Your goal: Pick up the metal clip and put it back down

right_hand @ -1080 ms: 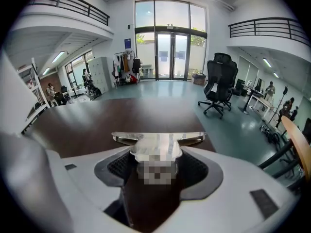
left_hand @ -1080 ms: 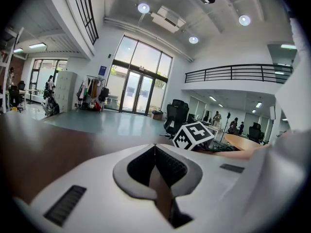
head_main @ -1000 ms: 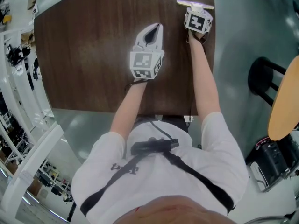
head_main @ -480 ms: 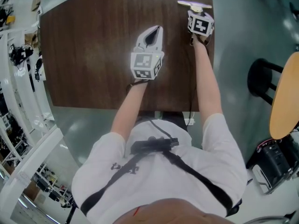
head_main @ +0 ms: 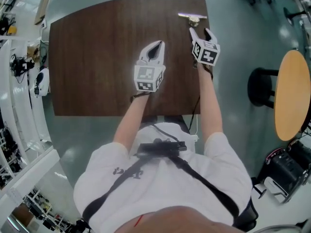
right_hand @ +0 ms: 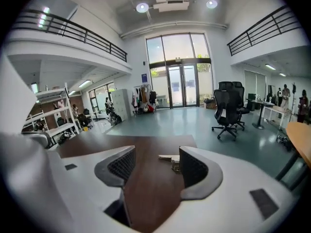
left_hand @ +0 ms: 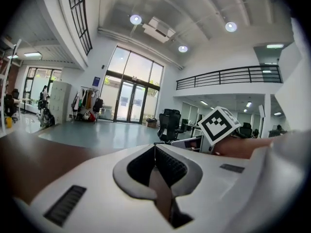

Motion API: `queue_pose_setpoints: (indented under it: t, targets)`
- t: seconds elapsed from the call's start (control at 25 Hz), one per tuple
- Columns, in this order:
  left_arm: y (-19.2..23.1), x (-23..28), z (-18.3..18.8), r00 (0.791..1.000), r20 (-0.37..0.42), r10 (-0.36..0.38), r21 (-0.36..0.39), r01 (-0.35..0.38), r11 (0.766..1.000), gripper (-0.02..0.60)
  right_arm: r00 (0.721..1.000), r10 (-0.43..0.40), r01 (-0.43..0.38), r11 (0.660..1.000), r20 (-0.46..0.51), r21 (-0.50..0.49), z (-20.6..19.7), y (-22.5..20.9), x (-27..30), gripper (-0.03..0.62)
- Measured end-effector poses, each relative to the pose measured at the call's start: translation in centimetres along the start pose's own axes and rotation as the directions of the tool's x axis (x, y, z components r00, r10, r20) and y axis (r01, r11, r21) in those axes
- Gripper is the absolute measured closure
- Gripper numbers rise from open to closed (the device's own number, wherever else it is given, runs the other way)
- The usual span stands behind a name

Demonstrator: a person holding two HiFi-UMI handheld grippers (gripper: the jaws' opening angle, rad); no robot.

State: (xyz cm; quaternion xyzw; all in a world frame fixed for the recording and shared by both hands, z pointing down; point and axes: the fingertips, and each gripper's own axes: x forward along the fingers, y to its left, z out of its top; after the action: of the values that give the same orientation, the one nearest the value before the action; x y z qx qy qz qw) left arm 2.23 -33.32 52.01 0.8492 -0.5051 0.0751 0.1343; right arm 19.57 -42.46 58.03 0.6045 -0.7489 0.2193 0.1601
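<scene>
The metal clip [head_main: 192, 17] lies flat on the dark wooden table [head_main: 97, 57] near its far right corner. In the right gripper view the clip [right_hand: 171, 160] shows just beyond the jaws, partly hidden by the right finger. My right gripper [head_main: 201, 32] is open and empty, a short way back from the clip. My left gripper [head_main: 155, 46] rests over the table's middle with its jaws shut on nothing; its ribbed pads [left_hand: 165, 165] meet. The right gripper's marker cube [left_hand: 219, 124] appears in the left gripper view.
A round wooden table [head_main: 291, 96] and a black stool [head_main: 265, 84] stand to the right on the grey floor. White shelving [head_main: 19, 81] runs along the left. Office chairs [right_hand: 227, 109] stand beyond the table's far edge.
My right gripper has drawn back from the clip, which stays on the table, and the gripper's jaws now show open. The head view has pulled back. The left gripper holds its place.
</scene>
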Motion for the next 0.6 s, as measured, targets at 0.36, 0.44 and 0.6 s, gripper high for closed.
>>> queue_pose_setpoints:
  t: [0.36,0.44,0.6]
  targets:
    - [-0.6,-7.5,5.7,0.994,0.111,-0.002,0.025,-0.001,1.000,0.568,0.969,0.067,-0.056,0.997,0.236,-0.053,6.2,7.8,-13.2,0.459]
    - [-0.7,-8.9,6.7,0.991,0.133,0.005,0.017,-0.008,1.000,0.568,0.957,0.081,-0.058,0.994,0.277,-0.089,7.1,9.6,-15.8,0.482]
    - [-0.6,-11.5,7.9,0.986,0.164,0.026,0.015,-0.028,0.999,0.568,0.930,0.123,-0.079,0.987,0.346,-0.139,8.3,12.9,-20.1,0.548]
